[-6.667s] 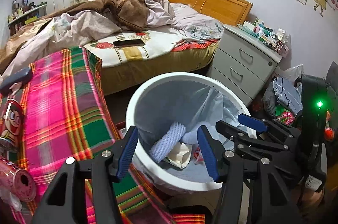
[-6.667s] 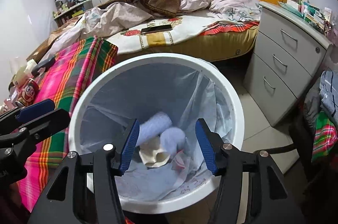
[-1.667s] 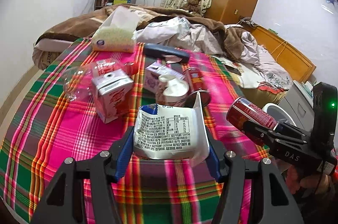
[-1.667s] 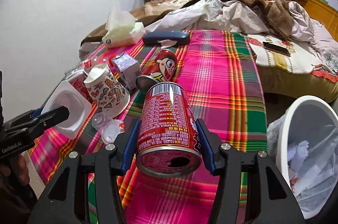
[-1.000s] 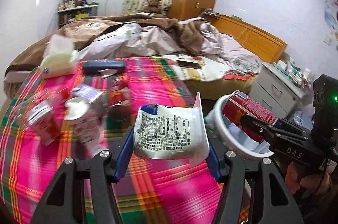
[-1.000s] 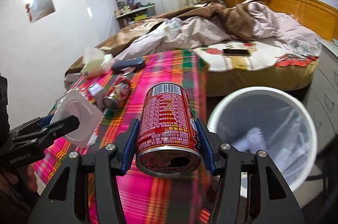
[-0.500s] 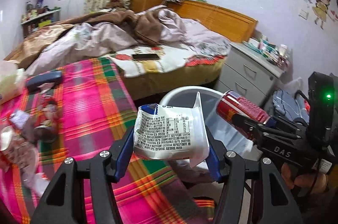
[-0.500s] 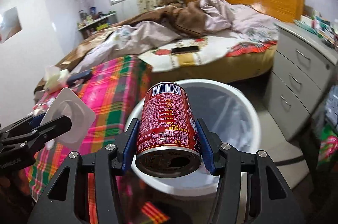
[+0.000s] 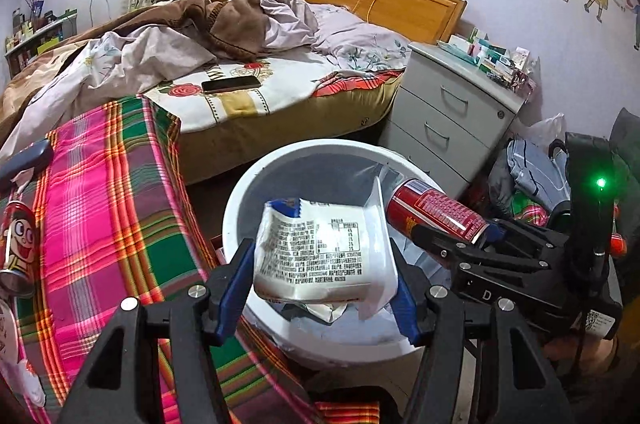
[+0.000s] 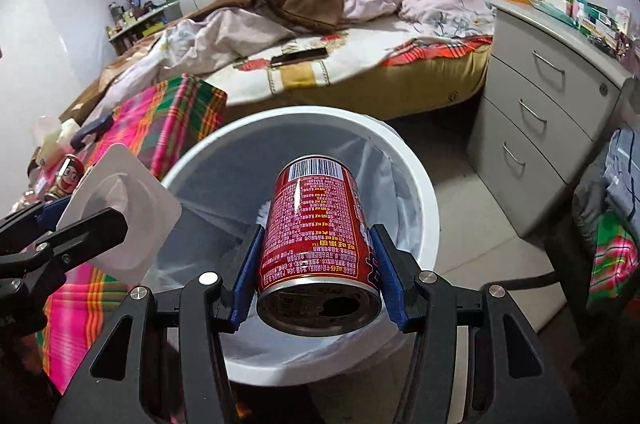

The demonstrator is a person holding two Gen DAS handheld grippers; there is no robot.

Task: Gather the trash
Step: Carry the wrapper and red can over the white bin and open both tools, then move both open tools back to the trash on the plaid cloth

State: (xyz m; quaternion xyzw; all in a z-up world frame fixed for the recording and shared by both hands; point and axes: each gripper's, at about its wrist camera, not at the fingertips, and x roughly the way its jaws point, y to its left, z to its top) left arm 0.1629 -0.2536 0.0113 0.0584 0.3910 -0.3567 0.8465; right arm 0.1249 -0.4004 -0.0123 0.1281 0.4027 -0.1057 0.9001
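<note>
Left claw [image 9: 324,288]: blue pads clamped on a white plastic package [image 9: 320,252] with black printed text and a torn blue corner; held over the open mouth of the bin. Same claw seen from the right wrist view [image 10: 60,224], where the package shows a white, dished underside.

Right claw [image 10: 320,276]: blue pads closed against both sides of a red drink can [image 10: 320,232], barcode end pointing away, opened top end facing the camera; held above the bin's near rim. From the left wrist view, right claw [image 9: 452,236] at the bin's right side, can tilted with its far end toward the middle of the bin.

Bin [image 10: 420,184]: round, white, lined with a pale translucent bag; on the floor between the desk and a grey drawer cabinet [image 9: 448,120]. Crumpled paper and other scraps inside, partly hidden by the held things.

Desk [image 9: 112,208]: draped in pink, green and orange plaid cloth, just left of the bin. On it, near the left edge: a second red can with a cartoon face [image 9: 18,248] and a dark blue object [image 9: 26,156]; further items cropped.

Bed [image 9: 248,96]: beyond the desk and bin, rumpled bedding, a dark phone [image 9: 231,85] lying flat on the sheet.
</note>
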